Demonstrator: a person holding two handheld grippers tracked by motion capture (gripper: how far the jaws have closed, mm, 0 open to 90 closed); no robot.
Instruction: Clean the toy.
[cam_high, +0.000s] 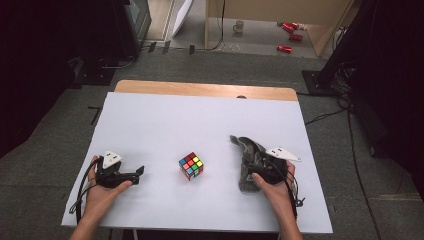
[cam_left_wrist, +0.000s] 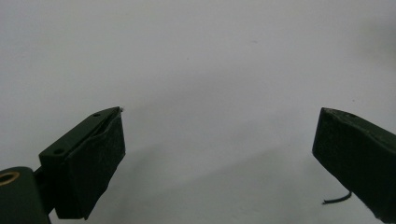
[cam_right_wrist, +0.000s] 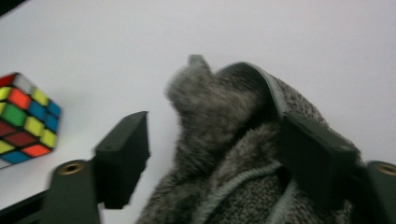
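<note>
My right claw (cam_high: 250, 167) sits low at the near right of the white bench (cam_high: 165, 120), its jaws spread wide over a grey furry cloth (cam_high: 247, 152). In the right gripper view the cloth (cam_right_wrist: 224, 154) bulges up between the two jaws; the right-hand jaw touches it, while the left-hand one stands clear. My left claw (cam_high: 141, 171), near left, gapes wide over bare bench (cam_left_wrist: 196, 60) with nothing between its jaws. A coloured cube (cam_high: 191, 165) stands between the two claws, apart from both, just left of the cloth. Beyond the bench's far wooden edge, red cans (cam_high: 290, 35) and a mug (cam_high: 238, 26) lie on the floor.
</note>
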